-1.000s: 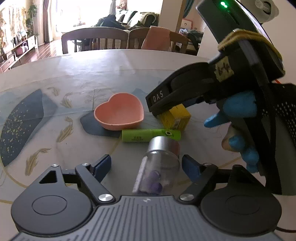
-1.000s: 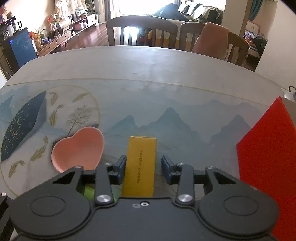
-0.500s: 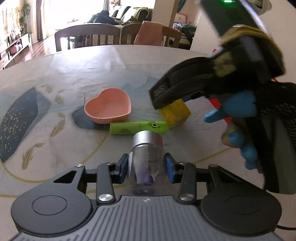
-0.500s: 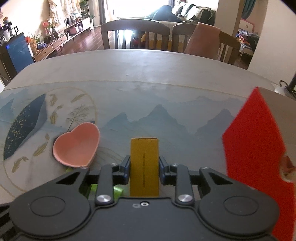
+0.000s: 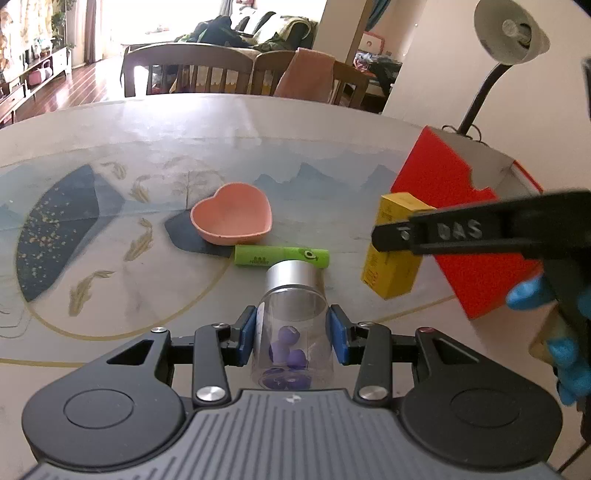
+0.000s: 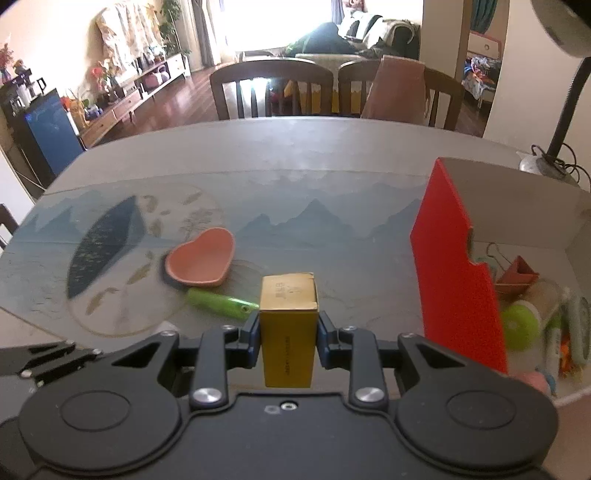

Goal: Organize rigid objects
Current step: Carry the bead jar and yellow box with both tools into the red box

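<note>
My left gripper (image 5: 291, 330) is shut on a clear jar (image 5: 291, 325) with a silver lid and purple pieces inside, low over the table. My right gripper (image 6: 287, 334) is shut on a yellow box (image 6: 288, 325) and holds it lifted above the table; the box also shows in the left wrist view (image 5: 393, 254), next to the red box. A green tube (image 5: 280, 256) lies on the table just beyond the jar, also in the right wrist view (image 6: 221, 302). A pink heart-shaped bowl (image 5: 232, 218) sits behind it, also in the right wrist view (image 6: 201, 262).
An open red box (image 6: 454, 266) stands at the right with several small items inside; it also shows in the left wrist view (image 5: 443, 184). A desk lamp (image 5: 506, 33) rises behind it. Chairs (image 6: 273, 88) stand at the table's far edge.
My left gripper closed on the jar. My right gripper closed on the yellow box, lifted it and carried it right toward the red box.
</note>
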Demonstrator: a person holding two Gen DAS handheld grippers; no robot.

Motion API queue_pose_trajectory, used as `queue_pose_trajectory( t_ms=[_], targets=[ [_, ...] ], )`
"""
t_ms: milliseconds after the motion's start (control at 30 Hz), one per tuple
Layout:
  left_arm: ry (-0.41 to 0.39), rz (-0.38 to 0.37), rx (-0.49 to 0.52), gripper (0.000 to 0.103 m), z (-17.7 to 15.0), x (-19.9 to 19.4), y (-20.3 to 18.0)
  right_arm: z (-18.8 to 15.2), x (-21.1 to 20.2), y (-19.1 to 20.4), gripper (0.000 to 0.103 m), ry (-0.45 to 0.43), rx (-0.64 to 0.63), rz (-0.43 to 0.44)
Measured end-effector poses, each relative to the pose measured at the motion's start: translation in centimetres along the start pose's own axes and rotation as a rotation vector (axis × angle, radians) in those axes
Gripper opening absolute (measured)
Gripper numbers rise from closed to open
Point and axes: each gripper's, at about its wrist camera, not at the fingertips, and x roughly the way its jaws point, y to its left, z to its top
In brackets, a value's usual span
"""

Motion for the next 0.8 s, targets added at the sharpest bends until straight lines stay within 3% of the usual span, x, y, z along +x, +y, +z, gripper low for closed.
queue_pose_trajectory(
  t_ms=[500,800],
  targets=[
    [-0.050,-0.082,0.066,0.040,1.1,-7.2,-2.5,-2.4,-9.3,1.1,0.028,-0.079,0.022,-0.013],
    [-0.091,-0.127,0.113,0.040,2.8,-10.1,-4.6,-2.5,-13.2,-1.0,0.028,-0.146,0.067,-0.051]
  ],
)
